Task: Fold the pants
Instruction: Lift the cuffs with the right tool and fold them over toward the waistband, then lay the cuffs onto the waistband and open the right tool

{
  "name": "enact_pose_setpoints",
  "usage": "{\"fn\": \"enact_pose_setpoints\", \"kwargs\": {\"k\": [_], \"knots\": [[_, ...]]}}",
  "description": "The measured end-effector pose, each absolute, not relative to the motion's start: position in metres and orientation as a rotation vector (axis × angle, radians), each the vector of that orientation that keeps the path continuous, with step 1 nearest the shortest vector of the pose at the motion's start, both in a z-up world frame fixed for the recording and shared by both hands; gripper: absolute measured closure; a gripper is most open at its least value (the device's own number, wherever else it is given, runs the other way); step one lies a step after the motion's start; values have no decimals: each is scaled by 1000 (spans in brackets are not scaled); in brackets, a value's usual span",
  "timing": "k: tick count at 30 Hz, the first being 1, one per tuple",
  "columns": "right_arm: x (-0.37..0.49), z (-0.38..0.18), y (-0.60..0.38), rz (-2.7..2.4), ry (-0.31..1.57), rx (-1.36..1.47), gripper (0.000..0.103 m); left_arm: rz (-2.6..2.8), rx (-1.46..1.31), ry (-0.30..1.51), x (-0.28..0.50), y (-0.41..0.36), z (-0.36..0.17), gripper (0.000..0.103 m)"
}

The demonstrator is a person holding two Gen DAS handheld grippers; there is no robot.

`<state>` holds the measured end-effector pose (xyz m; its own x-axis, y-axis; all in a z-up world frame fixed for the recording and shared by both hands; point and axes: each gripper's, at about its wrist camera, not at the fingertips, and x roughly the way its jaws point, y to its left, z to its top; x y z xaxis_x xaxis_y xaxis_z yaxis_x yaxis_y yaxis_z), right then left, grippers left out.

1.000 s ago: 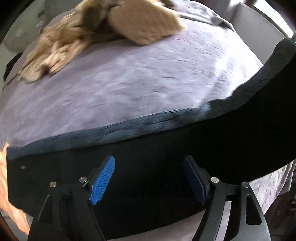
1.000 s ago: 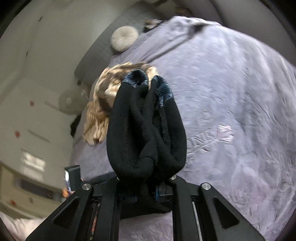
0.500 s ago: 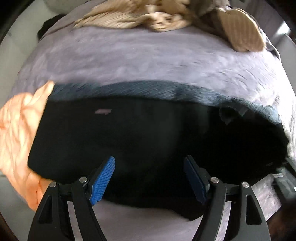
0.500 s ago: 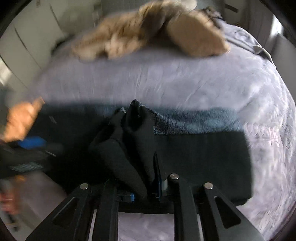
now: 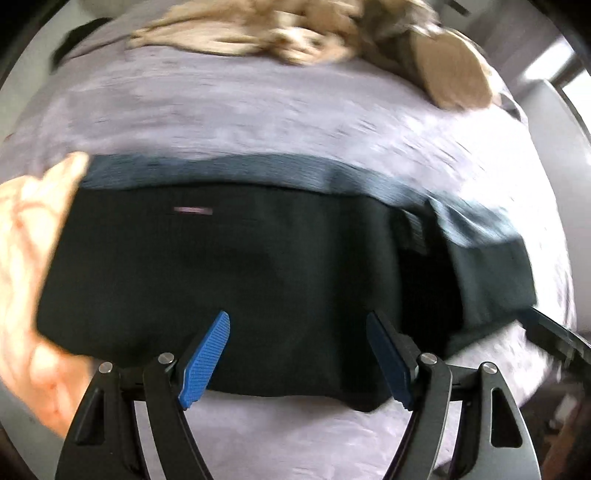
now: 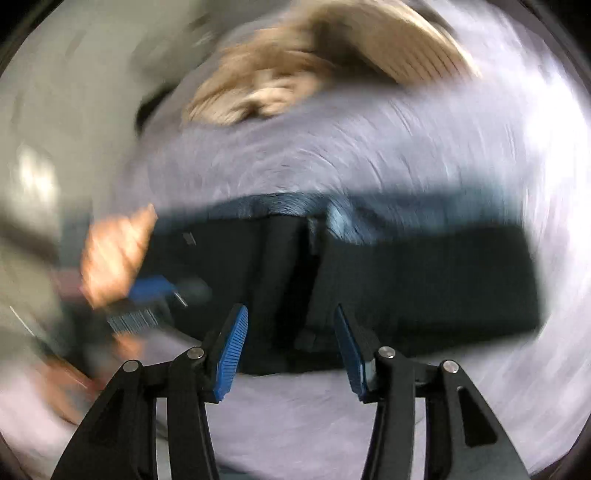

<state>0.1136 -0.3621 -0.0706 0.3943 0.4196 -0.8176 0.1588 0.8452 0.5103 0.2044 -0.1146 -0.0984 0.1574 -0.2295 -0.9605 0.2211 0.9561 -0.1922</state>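
The black fleece pants (image 5: 229,280), folded into a broad flat rectangle with a blue-grey ribbed lining showing along the far edge, lie on the lilac plush bedspread (image 5: 258,110). In the left wrist view they spread just ahead of the left gripper (image 5: 297,354), whose blue-padded fingers (image 5: 207,360) stand wide apart with nothing between them, the near hem of the pants lying right at the fingertips. In the right wrist view, which is heavily blurred, the same pants (image 6: 406,280) lie ahead of the right gripper (image 6: 291,345); its jaws are likewise spread and hold nothing, and a vertical fold in the fabric runs up between the fingertips. An orange-peach cloth (image 5: 26,280) touches the left end of the pants. At the far side of the bed sits a tan and brown heap of clothing (image 5: 295,33) beside a beige ribbed cushion (image 5: 450,74), well apart from the pants.
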Motion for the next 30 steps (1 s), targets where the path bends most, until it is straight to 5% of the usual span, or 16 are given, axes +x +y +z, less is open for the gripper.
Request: {"fn": "enact_pose_setpoints", "kwargs": {"k": [5,14,16,18,25,30], "knots": [[87,-116,-429,122,1156,1090,50,-487,63,1394,183,-161,-109,25],[94,-172,-428,90,1182,1294,51,-478,167,1423,170,-188,-128,25],[96,-176,-434,89,1157,1328,56,-455,171,1425,169,-181,-126,25],[102,-178,-438,69,1143,1337,96,-434,168,1430,167,-174,-126,25],[109,-135,-434,129,1112,1176,98,-345,130,1394,167,-141,-112,25],[90,-191,-412,83,1235,1228,98,-276,143,1425,171,-131,-121,25]]}}
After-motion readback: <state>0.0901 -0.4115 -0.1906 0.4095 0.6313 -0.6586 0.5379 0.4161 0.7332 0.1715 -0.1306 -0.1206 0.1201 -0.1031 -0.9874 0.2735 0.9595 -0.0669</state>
